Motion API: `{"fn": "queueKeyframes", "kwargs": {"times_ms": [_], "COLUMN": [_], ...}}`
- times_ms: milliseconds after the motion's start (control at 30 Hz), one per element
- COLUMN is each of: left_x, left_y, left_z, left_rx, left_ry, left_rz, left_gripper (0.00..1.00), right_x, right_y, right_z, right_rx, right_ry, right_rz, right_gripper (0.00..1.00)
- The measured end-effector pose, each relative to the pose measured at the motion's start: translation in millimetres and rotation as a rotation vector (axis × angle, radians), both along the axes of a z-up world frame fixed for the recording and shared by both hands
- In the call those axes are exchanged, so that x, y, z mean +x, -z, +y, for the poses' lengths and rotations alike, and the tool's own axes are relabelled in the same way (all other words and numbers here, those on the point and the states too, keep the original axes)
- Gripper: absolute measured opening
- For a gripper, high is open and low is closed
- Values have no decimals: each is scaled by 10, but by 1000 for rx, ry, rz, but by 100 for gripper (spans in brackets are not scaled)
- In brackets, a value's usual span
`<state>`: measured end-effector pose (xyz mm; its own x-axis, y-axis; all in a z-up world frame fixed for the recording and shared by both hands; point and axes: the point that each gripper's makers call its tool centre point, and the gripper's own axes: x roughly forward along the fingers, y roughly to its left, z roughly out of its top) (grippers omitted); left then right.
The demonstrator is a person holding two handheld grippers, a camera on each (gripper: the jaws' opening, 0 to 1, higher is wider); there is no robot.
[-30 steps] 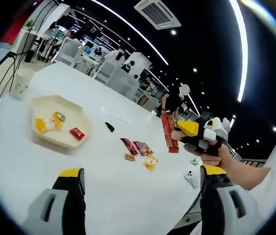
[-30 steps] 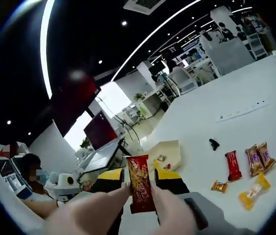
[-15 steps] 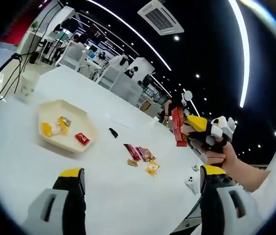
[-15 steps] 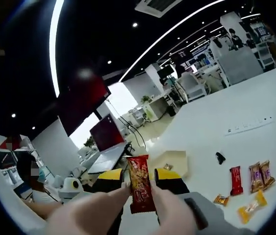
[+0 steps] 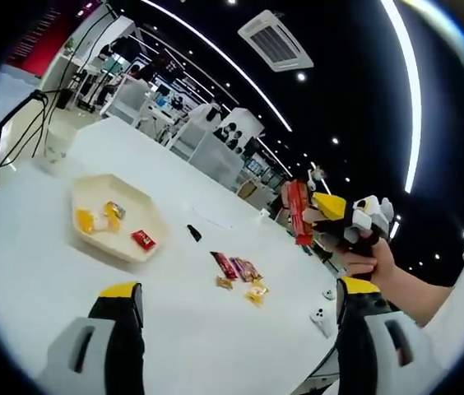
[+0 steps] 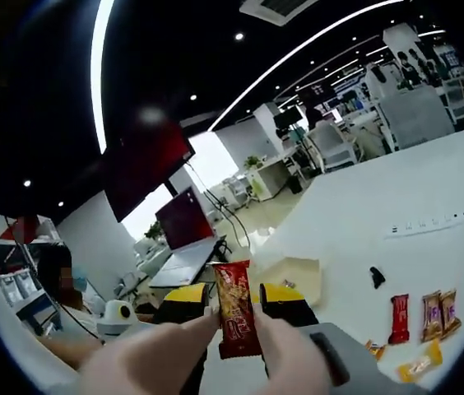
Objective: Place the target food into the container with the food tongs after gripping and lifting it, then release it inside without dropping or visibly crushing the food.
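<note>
My right gripper (image 6: 234,296) is shut on a red snack bar (image 6: 234,311), which stands upright between its yellow-tipped jaws. In the left gripper view that gripper (image 5: 318,216) comes in from the right in a person's hand, holding the red bar (image 5: 299,212) high above the table. The cream hexagonal container (image 5: 133,197) sits on the white table to the left with yellow packets and a red one inside. In the right gripper view the container (image 6: 302,270) lies behind the bar. My left gripper (image 5: 236,288) is open wide with nothing between its jaws.
Several loose snacks (image 5: 236,270) lie on the table right of the container, with a small black object (image 5: 192,233) between them. The loose snacks (image 6: 417,317) also show in the right gripper view. A paper cup (image 5: 58,141) stands far left, and a power strip (image 6: 425,224) lies further back.
Both views have shifted, so the table now sits lower and farther away. The right gripper still holds the red bar, a little higher above the table. The left gripper stays open.
</note>
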<state>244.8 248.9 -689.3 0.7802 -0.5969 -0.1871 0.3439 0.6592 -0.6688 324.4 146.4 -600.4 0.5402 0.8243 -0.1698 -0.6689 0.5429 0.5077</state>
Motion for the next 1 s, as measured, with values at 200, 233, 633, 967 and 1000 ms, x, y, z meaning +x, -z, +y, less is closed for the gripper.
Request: {"fn": "queueKeyframes", "kwargs": {"times_ms": [200, 233, 633, 967, 1000], "left_x": [-10, -15, -61, -141, -146], "left_y": [-4, 1, 43, 145, 150], "left_z": [60, 58, 33, 50, 45], "left_rx": [-12, -18, -19, 45, 48], "left_ry": [-29, -30, -12, 0, 0], "left_rz": [-6, -1, 24, 65, 65], "left_gripper": [99, 98, 99, 99, 99], "right_x": [45, 49, 193, 234, 244], "right_y": [-7, -7, -59, 33, 36], "right_z": [81, 85, 198, 250, 250], "right_rx": [-28, -29, -60, -82, -85], "right_ry": [-19, -20, -37, -48, -47], "right_rz": [-11, -11, -35, -16, -16], "right_gripper": [23, 23, 23, 23, 23]}}
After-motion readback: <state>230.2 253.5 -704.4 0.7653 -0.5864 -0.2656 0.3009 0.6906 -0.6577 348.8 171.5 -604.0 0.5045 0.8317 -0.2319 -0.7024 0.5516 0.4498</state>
